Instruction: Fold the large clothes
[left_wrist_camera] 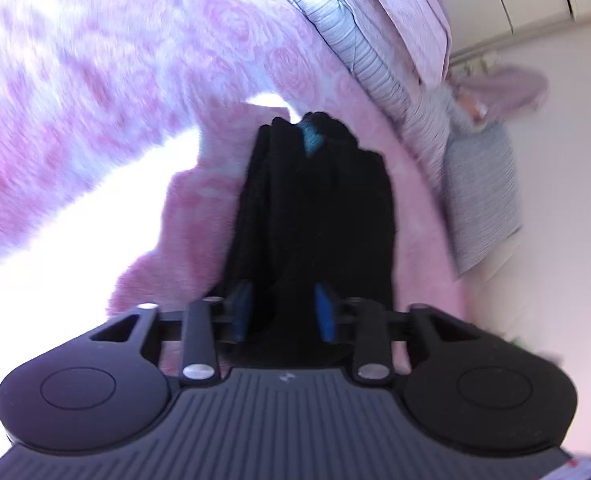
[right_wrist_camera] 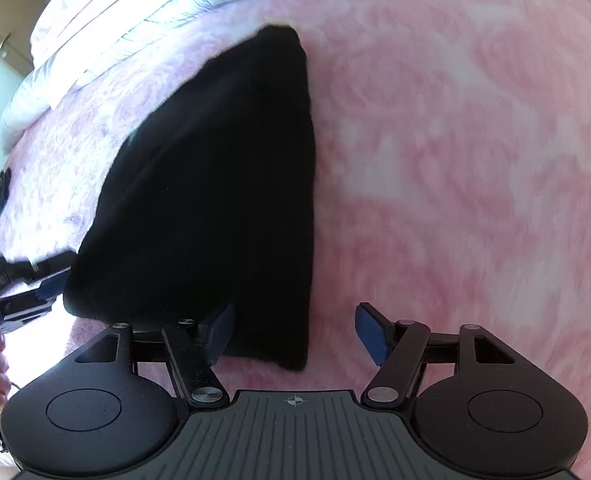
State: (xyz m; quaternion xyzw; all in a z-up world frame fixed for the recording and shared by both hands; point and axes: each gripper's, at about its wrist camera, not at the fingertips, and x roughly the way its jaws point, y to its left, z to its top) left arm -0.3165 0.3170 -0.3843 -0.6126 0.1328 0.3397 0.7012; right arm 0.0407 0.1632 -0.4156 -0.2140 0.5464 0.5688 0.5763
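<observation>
The black garment (right_wrist_camera: 215, 200) lies folded narrow on the pink bed (right_wrist_camera: 455, 160); both left tongs (left_wrist_camera: 283, 312) and right tongs (right_wrist_camera: 295, 336) stand open, gripping nothing, straddling its near end, probably releasing.

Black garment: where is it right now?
The black garment lies folded on the pink blanket. In the right wrist view it is left of centre, with the left tongs at its lower-left edge.

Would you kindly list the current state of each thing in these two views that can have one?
Black garment: folded into a narrow stack, lying flat on the blanket.
Pink blanket: spread over the bed.
Left gripper: jaws apart around the garment's near edge; pads not visibly pressing it.
Right gripper: jaws wide open over the garment's corner, holding nothing.
Striped bedding: bunched at the far side.
</observation>
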